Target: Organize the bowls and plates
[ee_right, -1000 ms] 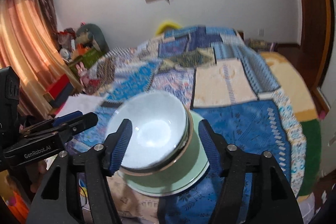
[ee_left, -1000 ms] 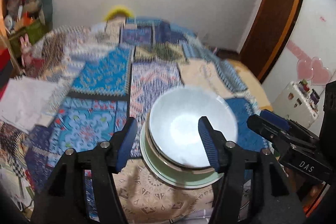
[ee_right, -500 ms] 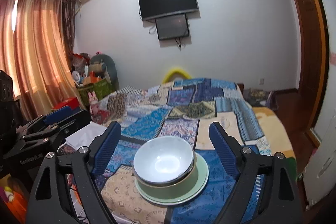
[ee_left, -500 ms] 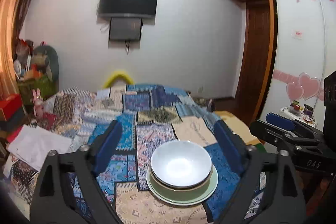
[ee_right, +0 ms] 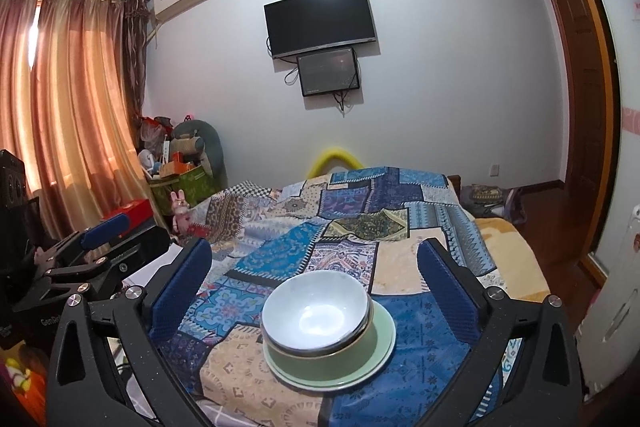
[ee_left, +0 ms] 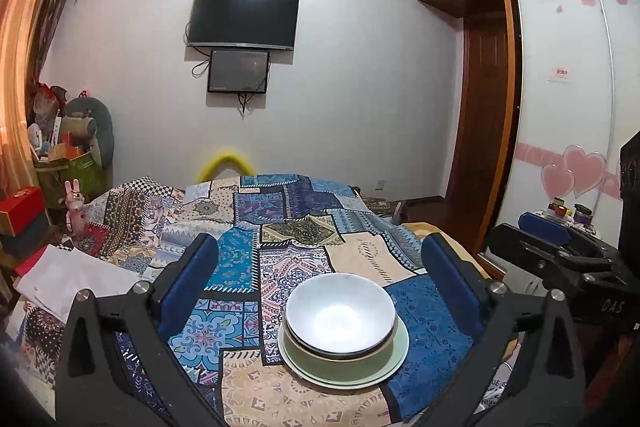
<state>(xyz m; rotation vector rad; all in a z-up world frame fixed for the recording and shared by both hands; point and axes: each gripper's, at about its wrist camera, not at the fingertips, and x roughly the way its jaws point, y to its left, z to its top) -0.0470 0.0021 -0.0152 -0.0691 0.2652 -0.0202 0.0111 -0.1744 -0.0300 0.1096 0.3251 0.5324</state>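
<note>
The white bowl point(ee_left: 341, 311) sits in a green bowl point(ee_left: 344, 357) on a green plate point(ee_left: 394, 359), low and just right of the middle in your left view, on the patchwork cloth point(ee_left: 280, 227). Your left gripper point(ee_left: 320, 283) and right gripper point(ee_right: 314, 281) are both wide open, holding nothing. Both point at the stack from back a bit, about equally near. It looks all stacked.

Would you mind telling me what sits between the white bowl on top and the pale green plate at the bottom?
A green bowl sits nested under the white bowl and on the pale green plate; the right wrist view shows it most plainly.
</note>
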